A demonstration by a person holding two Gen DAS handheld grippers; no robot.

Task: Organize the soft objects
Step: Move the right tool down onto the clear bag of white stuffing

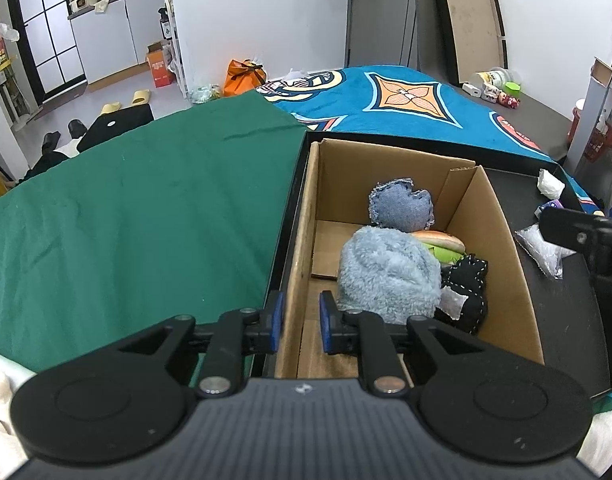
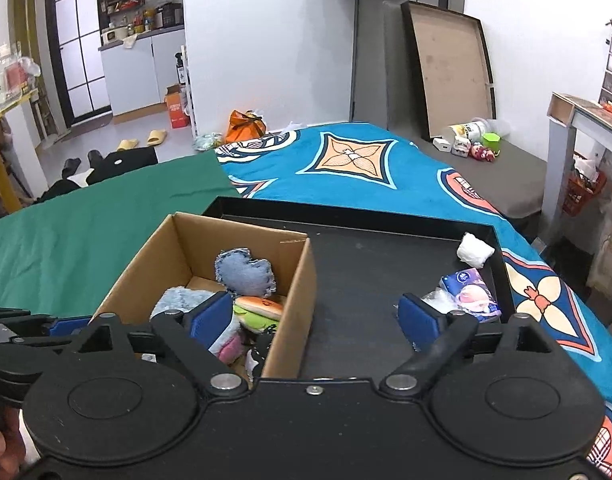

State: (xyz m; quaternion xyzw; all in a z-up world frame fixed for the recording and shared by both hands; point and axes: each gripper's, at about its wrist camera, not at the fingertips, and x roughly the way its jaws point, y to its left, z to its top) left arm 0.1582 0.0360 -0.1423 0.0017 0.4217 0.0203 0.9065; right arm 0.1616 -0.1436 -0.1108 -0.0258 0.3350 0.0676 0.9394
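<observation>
Cardboard box [image 1: 502,232] steadied by left gripper [image 1: 301,322], apparently pinching its wall; right gripper [image 2: 314,320] spread empty above it, plush burger [image 2: 258,307] already inside with other soft toys.

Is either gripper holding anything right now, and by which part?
The left gripper is closed on the cardboard box, clamping its left wall near the top edge. The right gripper stands open over the box's right wall and holds nothing.
</observation>
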